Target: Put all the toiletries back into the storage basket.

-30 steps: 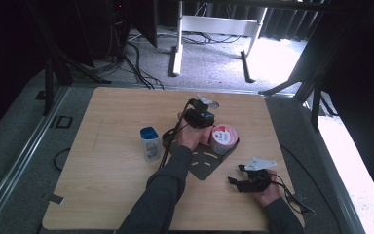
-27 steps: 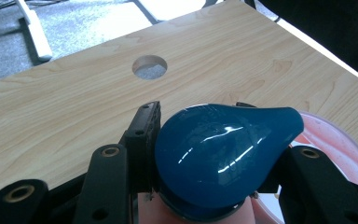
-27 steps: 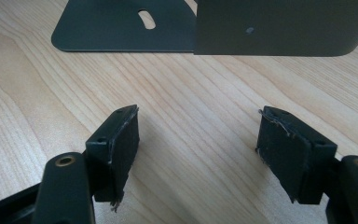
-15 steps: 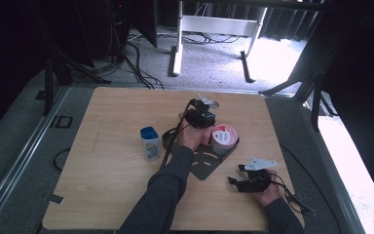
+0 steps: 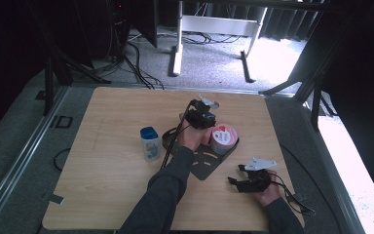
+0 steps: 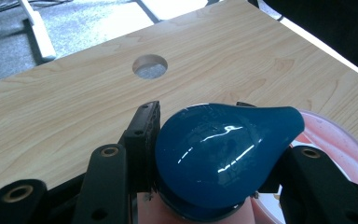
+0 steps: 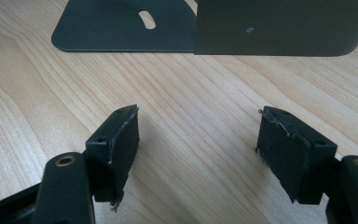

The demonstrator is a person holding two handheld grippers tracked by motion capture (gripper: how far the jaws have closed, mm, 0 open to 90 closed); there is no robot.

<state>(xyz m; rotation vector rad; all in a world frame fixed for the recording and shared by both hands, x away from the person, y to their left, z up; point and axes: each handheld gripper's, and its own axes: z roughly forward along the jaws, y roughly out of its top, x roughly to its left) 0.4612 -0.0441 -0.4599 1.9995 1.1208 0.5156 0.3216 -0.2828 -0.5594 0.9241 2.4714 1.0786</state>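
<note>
**Inspector:** State the risks from here.

**Operator:** I have the left gripper (image 5: 200,118) on a blue teardrop-shaped lid (image 6: 223,158) that sits on top of a pink tub (image 5: 223,139). The tub stands on a dark metal plate (image 5: 205,163) near the middle of the wooden table (image 5: 107,195). My judgement is that the main risk is slip: the lid is glossy and rounded, and its pointed end sticks out past one jaw, so a pull or twist could pivot it out of the pads. If the lid is tight, lifting could drag the whole tub up or tip it off the plate, since nothing holds the tub down. I cannot tell whether the lid is loose or seated.

**Inspector:** Anything nearby that could be struck?

**Operator:** A small blue-capped bottle (image 5: 150,143) stands well to the left of the tub, apart from it. The left forearm passes just beside it, so a wide swing could knock it over.

**Inspector:** Jaw states?

**Operator:** On the left, the jaws stand about half open and both pads press the sides of the lid. The right gripper (image 5: 238,175) rests low over bare table near the plate's edge, away from the tub. Its jaws stand apart with nothing between them; in its own view I see wood and the plate (image 7: 121,23) beyond.
</note>
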